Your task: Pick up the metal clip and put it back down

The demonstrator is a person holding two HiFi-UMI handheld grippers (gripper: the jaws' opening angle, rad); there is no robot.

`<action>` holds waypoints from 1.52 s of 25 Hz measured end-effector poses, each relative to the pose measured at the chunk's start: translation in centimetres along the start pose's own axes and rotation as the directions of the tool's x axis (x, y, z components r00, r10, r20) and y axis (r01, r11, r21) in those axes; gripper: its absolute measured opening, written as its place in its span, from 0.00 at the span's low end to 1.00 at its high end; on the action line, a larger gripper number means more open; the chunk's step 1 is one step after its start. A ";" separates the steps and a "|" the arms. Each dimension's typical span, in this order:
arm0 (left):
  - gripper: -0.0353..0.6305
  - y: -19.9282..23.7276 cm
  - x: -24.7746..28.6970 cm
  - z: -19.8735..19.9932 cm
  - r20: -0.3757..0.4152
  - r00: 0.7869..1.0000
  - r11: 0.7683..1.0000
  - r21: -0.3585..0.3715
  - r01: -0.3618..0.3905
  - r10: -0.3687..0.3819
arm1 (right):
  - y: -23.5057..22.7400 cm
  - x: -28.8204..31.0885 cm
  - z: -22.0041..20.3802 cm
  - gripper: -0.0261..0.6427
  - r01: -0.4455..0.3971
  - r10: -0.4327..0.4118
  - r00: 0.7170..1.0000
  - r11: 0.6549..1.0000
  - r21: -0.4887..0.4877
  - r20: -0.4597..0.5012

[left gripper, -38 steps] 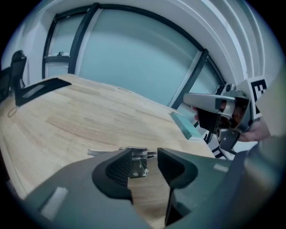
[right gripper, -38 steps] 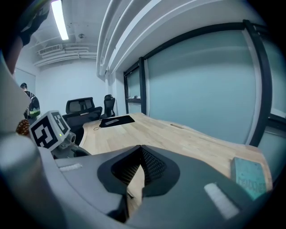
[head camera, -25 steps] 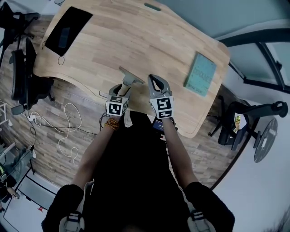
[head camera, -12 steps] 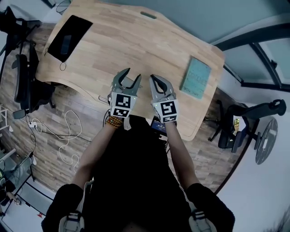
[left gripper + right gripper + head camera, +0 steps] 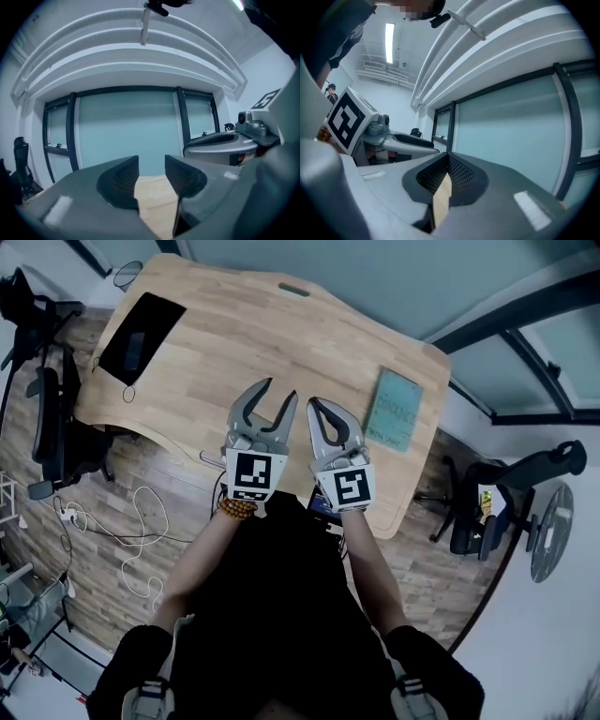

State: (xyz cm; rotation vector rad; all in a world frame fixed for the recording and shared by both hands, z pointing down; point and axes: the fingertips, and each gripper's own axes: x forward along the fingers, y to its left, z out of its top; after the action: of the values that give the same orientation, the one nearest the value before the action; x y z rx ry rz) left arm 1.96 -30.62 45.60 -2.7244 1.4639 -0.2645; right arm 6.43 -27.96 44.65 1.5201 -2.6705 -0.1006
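Left gripper point(image 5: 279, 390): held over the near side of the tabletop point(image 5: 225, 343), fingers point(image 5: 119, 180) apart, only bare wood between them
Right gripper point(image 5: 314, 405): just beside the left one, fingers point(image 5: 459, 176) pressed together on nothing
Metal clip: no view shows it, so its place cannot be told
Teal book point(image 5: 394, 409): flat near the tabletop's right end
Black pad point(image 5: 141, 326): far left corner

Wooden desk point(image 5: 281, 343) on wood-plank floor point(image 5: 112, 493), glass partitions.

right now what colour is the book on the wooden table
Teal green. The thin rectangular book shows best in the head view, near the table's right end.
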 end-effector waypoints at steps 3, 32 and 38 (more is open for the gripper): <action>0.32 0.2 -0.5 1.5 0.034 0.999 1.000 0.004 -0.022 0.022 | -0.3 -0.6 1.8 0.07 0.047 -0.047 0.999 0.999 0.004 0.025; 0.06 -1.8 -3.8 3.3 0.087 0.996 0.997 0.072 -0.042 0.036 | 0.8 -2.6 3.3 0.07 0.170 -0.171 0.985 0.985 0.039 0.028; 0.06 -1.7 -5.3 2.4 0.055 0.998 0.998 0.049 -0.035 0.032 | 1.7 -3.2 3.7 0.07 0.169 -0.170 0.985 0.985 0.026 0.041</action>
State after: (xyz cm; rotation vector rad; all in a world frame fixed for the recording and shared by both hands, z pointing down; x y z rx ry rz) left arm 0.85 -25.37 42.70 -2.6439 1.4671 -0.2205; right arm 6.27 -24.26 41.05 1.7701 -2.5769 -0.1141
